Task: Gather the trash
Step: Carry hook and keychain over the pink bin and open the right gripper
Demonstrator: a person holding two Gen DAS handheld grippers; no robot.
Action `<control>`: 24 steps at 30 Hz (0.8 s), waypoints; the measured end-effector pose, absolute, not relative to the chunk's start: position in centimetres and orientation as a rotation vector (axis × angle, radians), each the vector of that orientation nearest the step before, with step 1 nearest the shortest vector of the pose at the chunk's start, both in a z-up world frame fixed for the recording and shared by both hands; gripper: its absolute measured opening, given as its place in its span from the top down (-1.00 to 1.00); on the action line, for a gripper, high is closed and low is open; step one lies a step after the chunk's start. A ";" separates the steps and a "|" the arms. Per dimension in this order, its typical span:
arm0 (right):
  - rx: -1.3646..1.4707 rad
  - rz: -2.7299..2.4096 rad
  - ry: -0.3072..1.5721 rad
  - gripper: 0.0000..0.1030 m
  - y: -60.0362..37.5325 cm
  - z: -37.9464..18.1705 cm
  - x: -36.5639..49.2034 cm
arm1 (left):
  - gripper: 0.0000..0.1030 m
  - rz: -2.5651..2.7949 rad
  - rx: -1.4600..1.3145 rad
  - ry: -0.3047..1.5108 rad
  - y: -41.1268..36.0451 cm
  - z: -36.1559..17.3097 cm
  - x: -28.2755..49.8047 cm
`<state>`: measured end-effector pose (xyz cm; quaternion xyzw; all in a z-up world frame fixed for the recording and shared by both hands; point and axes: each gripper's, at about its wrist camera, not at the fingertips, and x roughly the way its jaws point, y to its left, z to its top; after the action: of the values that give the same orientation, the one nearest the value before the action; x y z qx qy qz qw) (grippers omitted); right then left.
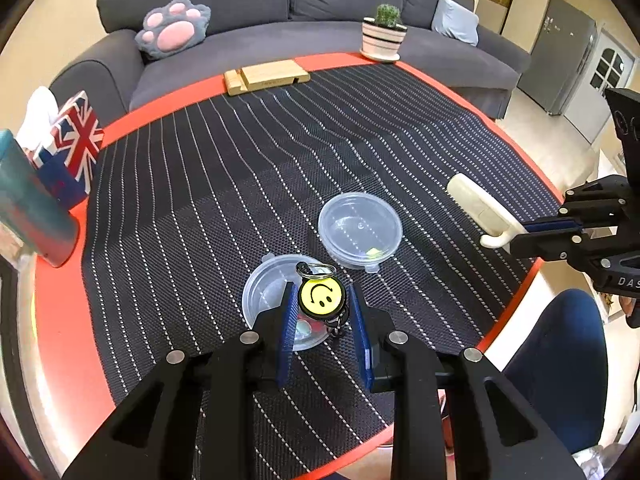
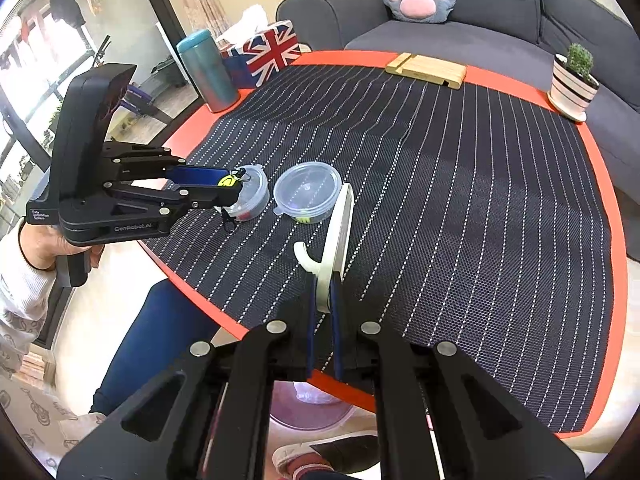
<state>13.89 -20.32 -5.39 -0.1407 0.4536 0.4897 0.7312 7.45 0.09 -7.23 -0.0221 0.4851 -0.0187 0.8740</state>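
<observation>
My left gripper point(image 1: 323, 300) holds a yellow smiley keychain point(image 1: 322, 296) between its blue pads, just above a small clear plastic container point(image 1: 266, 300) with coloured bits inside. The container's clear lid point(image 1: 360, 230) lies beside it on the dark mat. My right gripper point(image 2: 323, 284) is shut on a cream plastic wall hook point(image 2: 338, 232) and holds it over the mat near the table's front edge. The right gripper point(image 1: 516, 234) with the hook point(image 1: 480, 204) also shows in the left wrist view. The left gripper point(image 2: 228, 186) and the container point(image 2: 250, 194) also show in the right wrist view.
A round red table point(image 1: 60, 320) carries a dark striped mat point(image 1: 240, 168). At its far edge stand a wooden phone stand point(image 1: 266, 76), a potted cactus point(image 1: 382, 32), a Union Jack tissue box point(image 1: 72, 140) and a teal bottle point(image 1: 28, 200). A grey sofa point(image 1: 248, 8) lies behind. A bin point(image 2: 312, 404) shows below the table's edge.
</observation>
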 end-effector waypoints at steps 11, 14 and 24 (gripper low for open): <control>-0.330 1.104 0.945 0.88 -21.2 -2.8 11.6 | 0.49 -0.072 -0.040 0.942 -1.5 -3.4 4.5; -0.339 1.112 0.939 0.88 -21.6 -2.4 10.8 | 0.49 -0.089 -0.035 0.931 -2.2 -2.7 3.6; -0.377 1.148 0.933 0.88 -23.3 -1.4 7.5 | 0.49 -0.145 -0.032 0.914 -4.8 -1.7 0.3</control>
<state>7.50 -23.35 -1.37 -0.1709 0.4223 0.5198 0.7226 0.35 -4.82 -1.73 -0.0156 0.4410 -0.0699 0.8947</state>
